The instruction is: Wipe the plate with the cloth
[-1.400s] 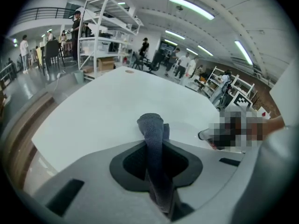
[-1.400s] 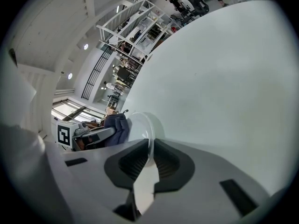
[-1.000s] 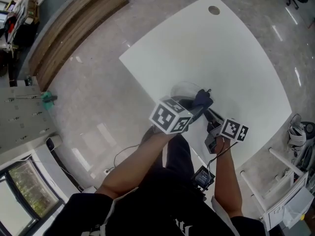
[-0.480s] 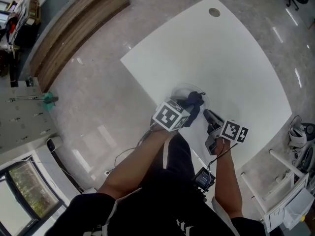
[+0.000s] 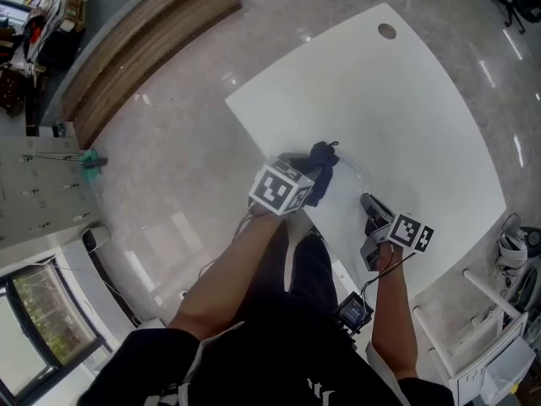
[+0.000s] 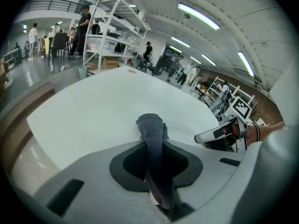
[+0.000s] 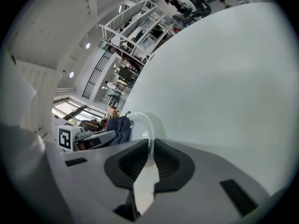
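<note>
Evidently mid-wipe: left gripper clamped on cloth, cloth over plate by desk's near edge. Right gripper pinches plate rim. More passes probably left.

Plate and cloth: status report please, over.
Left gripper shut on dark blue cloth. Right gripper shut on clear round plate, at its rim. Cloth over plate's left part in head view. Nothing seen in the way.
</note>
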